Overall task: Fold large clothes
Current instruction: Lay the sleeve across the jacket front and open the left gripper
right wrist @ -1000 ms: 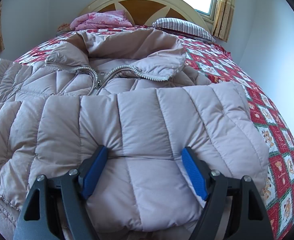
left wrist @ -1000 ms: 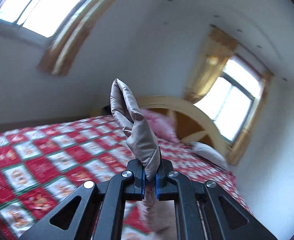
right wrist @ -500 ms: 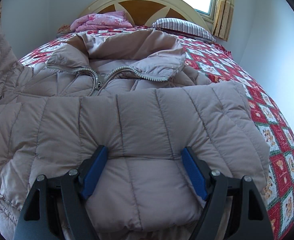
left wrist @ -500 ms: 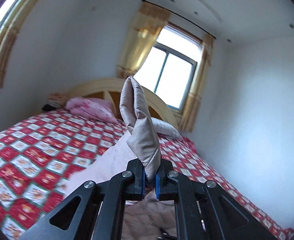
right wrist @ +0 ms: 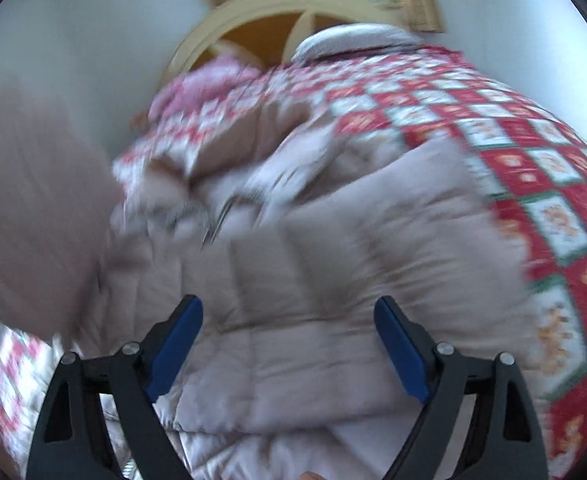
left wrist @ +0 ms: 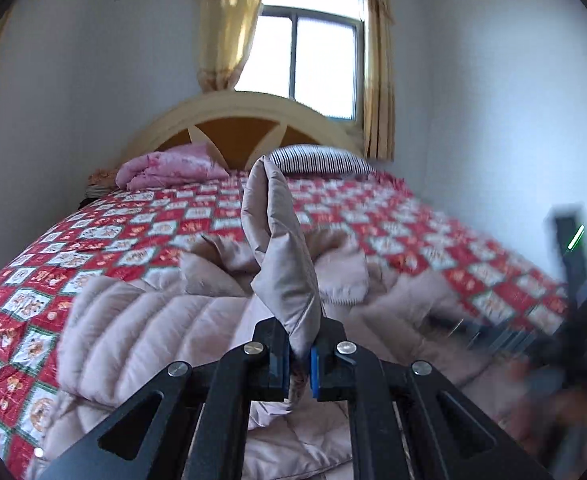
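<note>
A beige quilted puffer jacket (left wrist: 145, 320) lies on a bed with a red patchwork quilt (left wrist: 93, 232). My left gripper (left wrist: 299, 356) is shut on a folded flap of the jacket (left wrist: 281, 248), which stands up out of the jaws above the jacket's body. My right gripper (right wrist: 288, 308) hovers over the folded sleeve panel of the jacket (right wrist: 333, 240). Its jaws are opening wide and its blue pads (right wrist: 177, 336) do not press on the fabric. At the left of the right wrist view the lifted flap shows as a beige blur (right wrist: 33, 220).
A cream arched headboard (left wrist: 249, 112) stands at the far end, with a pink blanket (left wrist: 165, 168) and a striped pillow (left wrist: 317, 160) before it. A curtained window (left wrist: 313, 40) is behind, and a white wall (left wrist: 513, 120) runs along the bed's right side. A dark blurred device (left wrist: 573, 280) sits right.
My left gripper swung from the bed's left side to over the jacket, still clamping the flap. My right gripper lifted, rolled and spread its jaws wider; its view is now blurred.
</note>
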